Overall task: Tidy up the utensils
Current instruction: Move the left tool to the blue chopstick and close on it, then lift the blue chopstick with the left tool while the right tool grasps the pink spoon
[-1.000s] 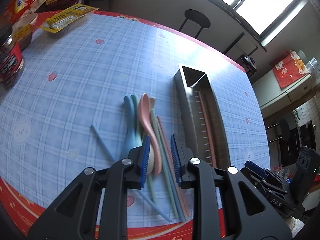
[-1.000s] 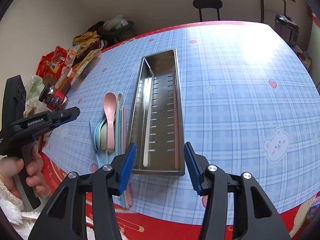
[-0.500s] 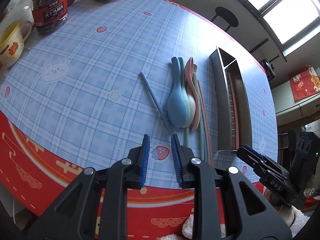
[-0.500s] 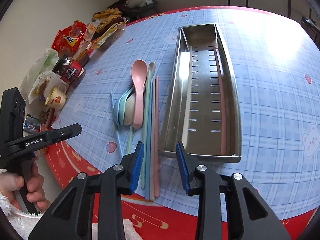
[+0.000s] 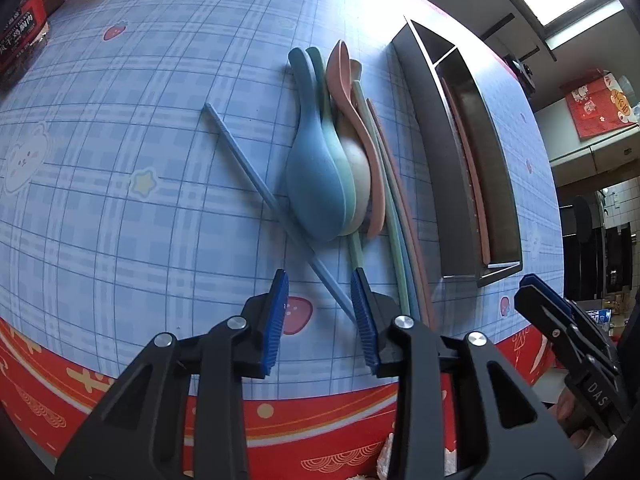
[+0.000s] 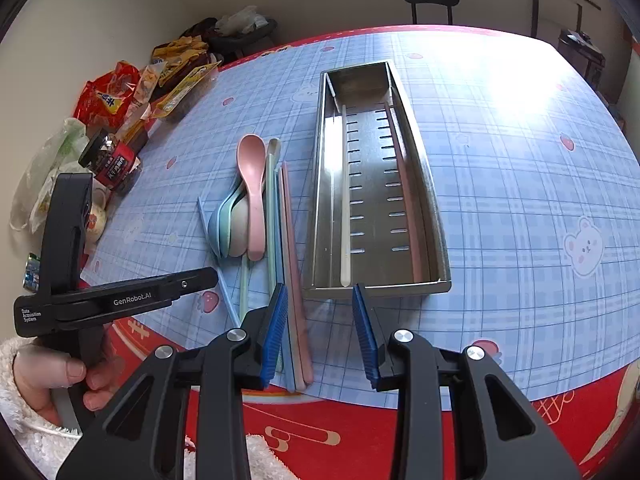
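I see the utensils lying on the blue plaid tablecloth (image 6: 520, 168) just left of the steel tray (image 6: 434, 216): a nested stack of pastel spoons with the blue spoon (image 5: 316, 184) outermost and the pink spoon (image 6: 252, 188) on the tray side, then a row of long chopsticks in mint, blue and pink (image 6: 294, 264) running parallel to the tray's left wall. One blue chopstick (image 5: 248, 164) lies apart, crossing diagonally under the spoon bowls toward the near edge. Inside the tray a white chopstick (image 6: 344, 208) lies along the left side and a pink one (image 6: 406, 188) along the right. My left gripper (image 5: 320, 316) hangs over the near end of the diagonal chopstick; its jaws have just been opening and stand apart, the chopstick's tip showing between them with neither pad pressing on it. My right gripper (image 6: 320, 328) stands spread near the tray's near-left corner, the pink chopstick ends just inside its left pad, nothing pinched. I cannot count the spoons for sure, since they overlap, and the chopsticks' near ends are hidden behind the fingers. The tray is brushed metal with rows of slots in its floor and a small divided compartment at the far end. The spoons and chopsticks look matte and smooth. Snack packets (image 6: 176, 76) and a red-labelled jar (image 6: 114, 162) crowd the far left, their print too small to read.
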{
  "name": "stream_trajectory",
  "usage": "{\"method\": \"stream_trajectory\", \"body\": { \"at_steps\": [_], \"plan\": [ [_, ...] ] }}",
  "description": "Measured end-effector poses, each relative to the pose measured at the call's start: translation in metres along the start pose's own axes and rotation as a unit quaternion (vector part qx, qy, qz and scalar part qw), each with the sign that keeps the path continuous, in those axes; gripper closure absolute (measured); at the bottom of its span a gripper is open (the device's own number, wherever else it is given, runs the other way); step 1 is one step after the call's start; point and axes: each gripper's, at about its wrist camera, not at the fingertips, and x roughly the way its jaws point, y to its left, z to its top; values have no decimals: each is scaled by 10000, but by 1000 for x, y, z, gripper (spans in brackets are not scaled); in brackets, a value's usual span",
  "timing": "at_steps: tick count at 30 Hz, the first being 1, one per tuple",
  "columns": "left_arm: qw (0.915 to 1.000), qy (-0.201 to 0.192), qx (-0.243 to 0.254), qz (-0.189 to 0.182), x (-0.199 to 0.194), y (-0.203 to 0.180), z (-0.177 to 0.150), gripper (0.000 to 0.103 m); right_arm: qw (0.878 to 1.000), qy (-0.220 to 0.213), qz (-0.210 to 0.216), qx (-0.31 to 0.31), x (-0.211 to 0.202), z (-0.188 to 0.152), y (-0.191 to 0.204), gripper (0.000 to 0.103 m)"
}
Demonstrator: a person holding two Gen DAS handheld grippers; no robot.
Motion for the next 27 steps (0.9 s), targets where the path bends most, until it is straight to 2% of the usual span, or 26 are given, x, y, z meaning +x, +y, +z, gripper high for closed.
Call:
{"method": "stream_trajectory", "body": {
  "at_steps": [6, 20, 24, 27],
  "plan": [
    [9999, 35, -18, 102, 7, -2, 4, 71, 9998, 219, 30, 3, 6, -6, -1, 82],
    [9978, -76, 411, 511, 21, -29, 9, 72, 9992, 356, 111, -156, 10, -9, 12, 86],
    [9973, -149, 403, 597, 21, -26, 9, 85, 9988, 347, 128, -308, 13, 4, 19, 86],
    [9979, -199, 334, 509, 21, -22, 11, 86, 9979, 351, 155, -520, 21, 21, 31, 86]
  ]
}}
